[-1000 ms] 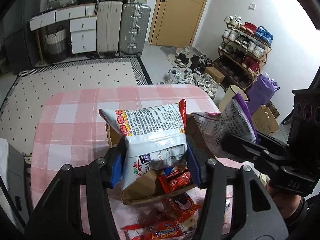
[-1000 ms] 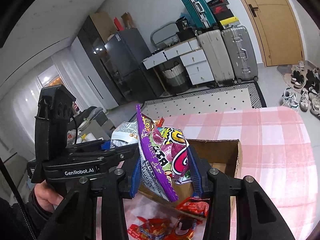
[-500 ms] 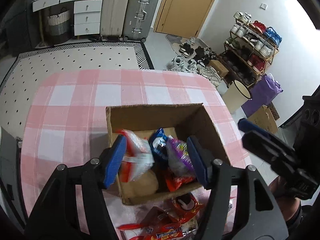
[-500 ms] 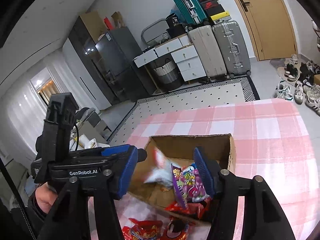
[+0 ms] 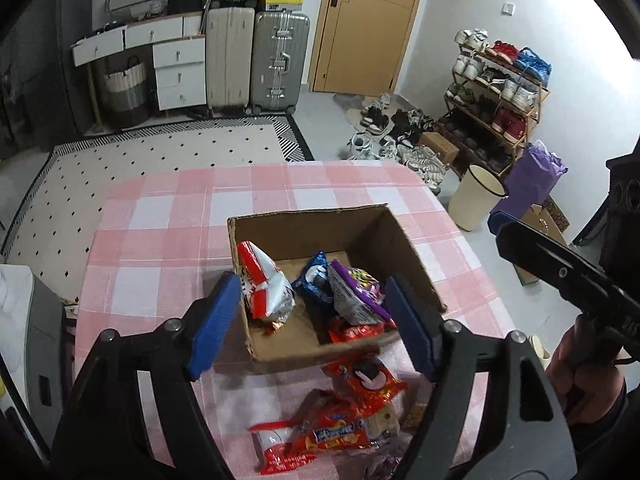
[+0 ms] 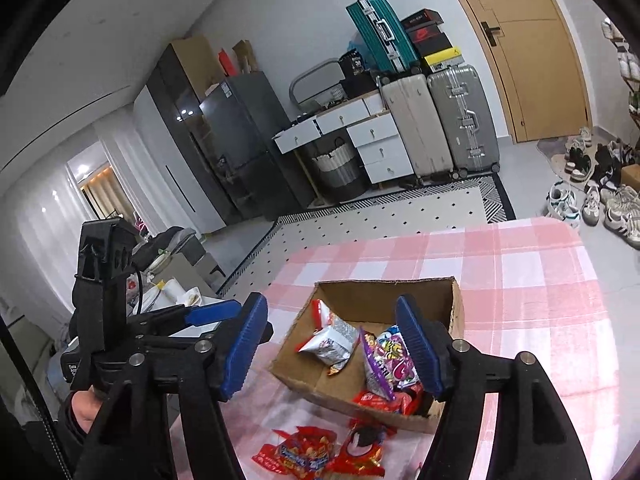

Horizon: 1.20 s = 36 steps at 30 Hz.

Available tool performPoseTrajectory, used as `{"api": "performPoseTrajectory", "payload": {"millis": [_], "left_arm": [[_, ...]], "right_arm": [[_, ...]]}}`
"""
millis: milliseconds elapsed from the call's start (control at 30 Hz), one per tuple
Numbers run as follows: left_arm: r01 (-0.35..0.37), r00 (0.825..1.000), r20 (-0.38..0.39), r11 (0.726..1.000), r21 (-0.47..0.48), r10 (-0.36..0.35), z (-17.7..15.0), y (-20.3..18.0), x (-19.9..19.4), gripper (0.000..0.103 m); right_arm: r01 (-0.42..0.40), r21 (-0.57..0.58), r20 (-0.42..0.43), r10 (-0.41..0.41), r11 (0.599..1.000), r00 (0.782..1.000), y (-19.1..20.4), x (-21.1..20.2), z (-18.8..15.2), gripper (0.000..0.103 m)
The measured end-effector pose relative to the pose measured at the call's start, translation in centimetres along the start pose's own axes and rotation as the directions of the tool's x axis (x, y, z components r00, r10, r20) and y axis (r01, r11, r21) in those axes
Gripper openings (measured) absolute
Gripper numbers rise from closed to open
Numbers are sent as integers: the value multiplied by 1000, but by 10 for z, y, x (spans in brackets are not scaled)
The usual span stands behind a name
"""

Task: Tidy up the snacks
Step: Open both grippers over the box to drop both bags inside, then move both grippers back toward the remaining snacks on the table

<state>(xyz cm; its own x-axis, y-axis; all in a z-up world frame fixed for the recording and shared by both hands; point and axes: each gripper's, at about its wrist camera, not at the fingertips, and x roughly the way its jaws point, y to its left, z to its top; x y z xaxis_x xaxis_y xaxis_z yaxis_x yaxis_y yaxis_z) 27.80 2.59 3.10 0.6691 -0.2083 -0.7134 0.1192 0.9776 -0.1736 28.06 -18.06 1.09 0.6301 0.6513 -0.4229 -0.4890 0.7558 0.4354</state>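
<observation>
The left gripper point(image 5: 312, 320) hovered above the near edge of the open brown cardboard box point(image 5: 372, 232), its blue-padded fingers point(image 5: 216, 320) spread wide and grasping nothing. The right gripper point(image 6: 332, 344) hung over the same box point(image 6: 456, 312), its fingers point(image 6: 416, 344) likewise released and empty. The box stood on the bench covered with a pink-and-white checked cloth point(image 5: 160, 248). Inside it lay a white-and-red crinkled snack bag point(image 5: 262, 284) against the left wall, a small blue packet point(image 5: 316, 280) in the middle, a purple snack bag point(image 5: 356, 292) to its right, and red packets point(image 5: 354, 332) at the near wall. Outside the box, just beside its near wall, a loose heap of red snack packets point(image 5: 340, 420) lay on the cloth. A cream-coloured bin point(image 5: 476, 196) stood on the floor beyond the bench
</observation>
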Motion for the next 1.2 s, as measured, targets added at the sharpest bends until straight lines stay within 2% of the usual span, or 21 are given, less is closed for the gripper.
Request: {"api": "performPoseTrajectory", "payload": {"millis": [67, 200, 267, 367, 533, 667, 867, 1200], "left_arm": [[-6, 1000, 10, 1000, 4, 6, -7, -4, -12, 80], [-18, 999, 30, 999, 38, 17, -22, -12, -34, 81], [-19, 999, 36, 999, 41, 17, -31, -15, -44, 82], [-20, 999, 50, 999, 42, 18, -46, -19, -61, 85], [-27, 998, 65, 998, 54, 23, -72, -27, -84, 86], [-26, 997, 79, 998, 55, 21, -94, -31, -104, 87], [-2, 996, 91, 999, 53, -3, -117, -38, -125, 102], [65, 996, 55, 997, 30, -67, -156, -47, -134, 102]], "right_arm": [[0, -10, 10, 0, 1000, 1000, 6, -9, -3, 75], [-2, -32, 33, 3, 999, 999, 19, -30, -13, 79], [-2, -35, 42, 3, 999, 999, 23, -40, -19, 85], [-3, -45, 57, 6, 999, 998, 31, -55, -29, 90], [16, -51, 82, -12, 999, 997, 41, -79, -49, 98], [40, -51, 92, -36, 998, 995, 46, -96, -64, 101], [65, -47, 107, -60, 997, 992, 51, -124, -85, 102], [107, -73, 123, -97, 992, 988, 59, -166, -116, 102]]}}
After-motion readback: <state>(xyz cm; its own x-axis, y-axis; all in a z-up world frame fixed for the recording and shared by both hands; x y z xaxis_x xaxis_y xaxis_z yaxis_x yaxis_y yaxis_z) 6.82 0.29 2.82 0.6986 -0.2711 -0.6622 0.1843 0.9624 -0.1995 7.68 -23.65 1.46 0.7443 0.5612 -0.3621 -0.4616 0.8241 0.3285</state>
